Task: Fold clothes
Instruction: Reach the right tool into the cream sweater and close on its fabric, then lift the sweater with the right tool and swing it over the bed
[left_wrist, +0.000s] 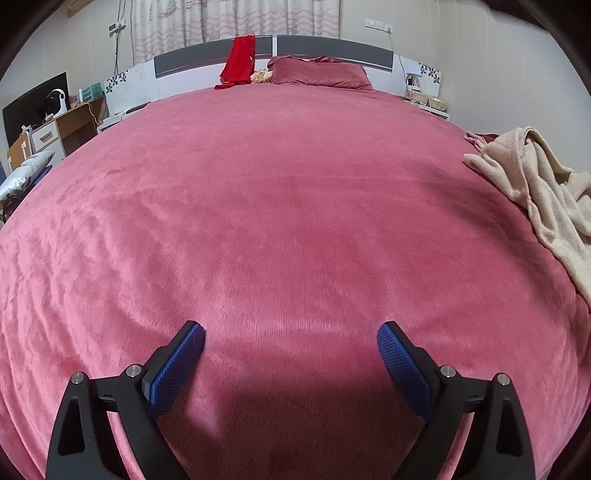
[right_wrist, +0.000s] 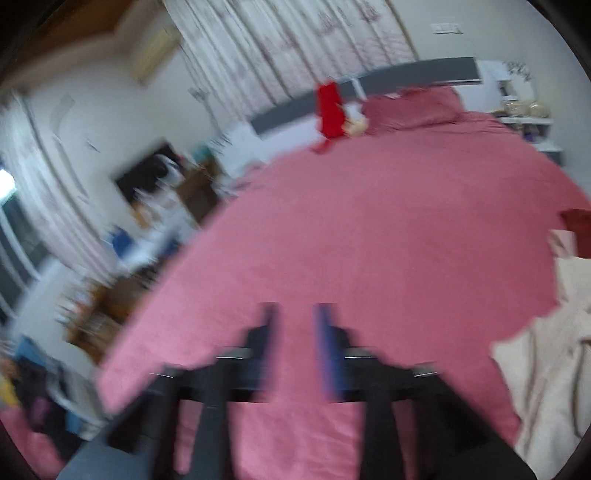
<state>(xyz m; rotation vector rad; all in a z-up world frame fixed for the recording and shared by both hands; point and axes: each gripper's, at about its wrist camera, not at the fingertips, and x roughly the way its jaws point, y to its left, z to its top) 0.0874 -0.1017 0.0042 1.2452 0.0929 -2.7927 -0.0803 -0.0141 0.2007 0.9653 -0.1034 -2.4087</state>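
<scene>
My left gripper (left_wrist: 291, 334): jaws wide apart, nothing held, low over pink bed cover (left_wrist: 280, 206). My right gripper (right_wrist: 294, 314): view blurred, jaws look narrowly apart w/ cover showing between, nothing in them.

Clothes: cream garment (left_wrist: 543, 192) crumpled in heap at right edge of bed, dark red piece (right_wrist: 578, 221) just beyond it. Red garment (left_wrist: 240, 61) hangs on headboard, far end.

Risks, my guess:
- heap bunched → pinch takes 2 layers, not 1 edge
- plush cover caught w/ fabric
- heap near bed edge → may slide off
- blur on right → poor aim
</scene>
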